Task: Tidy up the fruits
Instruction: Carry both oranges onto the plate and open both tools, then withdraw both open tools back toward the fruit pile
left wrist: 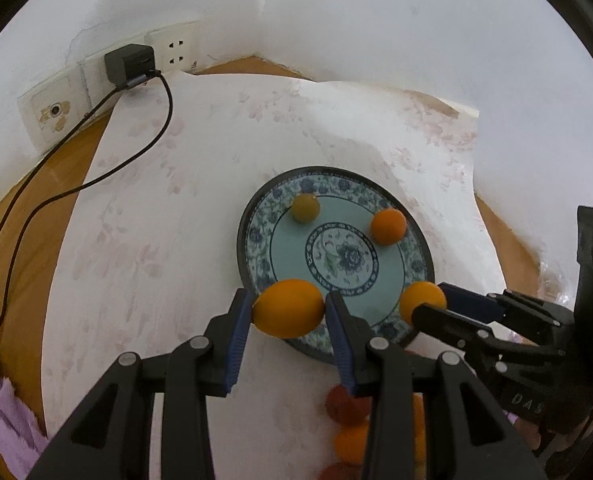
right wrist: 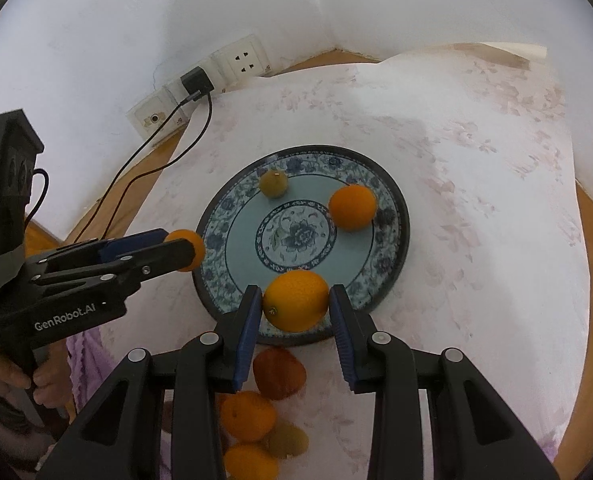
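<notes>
Gripping one orange (left wrist: 288, 309) (right wrist: 295, 301) each, both claws (left wrist: 289, 308) (right wrist: 295, 300) hover over the plate's (left wrist: 256, 236) near rim.

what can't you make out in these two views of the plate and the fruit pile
- Loose fruit pile, left wrist view: mostly behind the left gripper; count unclear.
- Same pile, right wrist view: partly behind the right gripper and cut by the bottom edge.
- Plate near rim: covered by the held oranges in both views.
- Whether either held orange touches the plate: cannot tell.
</notes>
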`<state>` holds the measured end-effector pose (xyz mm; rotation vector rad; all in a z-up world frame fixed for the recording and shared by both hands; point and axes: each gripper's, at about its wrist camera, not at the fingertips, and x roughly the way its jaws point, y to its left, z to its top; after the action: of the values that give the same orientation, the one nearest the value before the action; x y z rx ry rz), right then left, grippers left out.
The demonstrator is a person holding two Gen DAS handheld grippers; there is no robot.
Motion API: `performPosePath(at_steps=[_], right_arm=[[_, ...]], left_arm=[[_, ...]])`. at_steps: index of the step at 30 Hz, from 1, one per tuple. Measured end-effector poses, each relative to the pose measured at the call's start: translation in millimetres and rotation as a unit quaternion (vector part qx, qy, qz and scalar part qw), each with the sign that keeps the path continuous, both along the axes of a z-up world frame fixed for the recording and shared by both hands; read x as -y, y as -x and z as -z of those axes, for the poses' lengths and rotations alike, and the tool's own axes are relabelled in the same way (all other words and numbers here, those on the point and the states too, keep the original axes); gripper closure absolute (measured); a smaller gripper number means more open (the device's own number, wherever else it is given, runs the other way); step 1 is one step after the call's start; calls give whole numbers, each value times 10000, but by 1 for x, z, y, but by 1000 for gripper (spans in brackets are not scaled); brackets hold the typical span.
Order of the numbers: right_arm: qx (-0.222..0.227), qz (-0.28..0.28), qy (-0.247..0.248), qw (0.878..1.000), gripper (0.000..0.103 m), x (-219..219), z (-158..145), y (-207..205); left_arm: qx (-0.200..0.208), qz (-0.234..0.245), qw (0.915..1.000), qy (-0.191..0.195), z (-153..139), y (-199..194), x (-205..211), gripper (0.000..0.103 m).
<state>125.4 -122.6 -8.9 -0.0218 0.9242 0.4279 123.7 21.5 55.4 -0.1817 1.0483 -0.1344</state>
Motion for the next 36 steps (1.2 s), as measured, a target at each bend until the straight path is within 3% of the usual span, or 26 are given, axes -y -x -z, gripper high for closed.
performPosePath(at_steps=[25,32,36], right_arm=[[-44,-114,230,9997,67,-17,16,-7],[86,-129,194,9997,58,-17,10,-3],[98,-78,171,9998,57,-14,8,-1]], left_arm=[[-130,101,9999,-15,16,-19,5,63],[-147,127,9997,-152,14,-14,8,62],[-140,125,9995,-248,12,-9,9,58]])
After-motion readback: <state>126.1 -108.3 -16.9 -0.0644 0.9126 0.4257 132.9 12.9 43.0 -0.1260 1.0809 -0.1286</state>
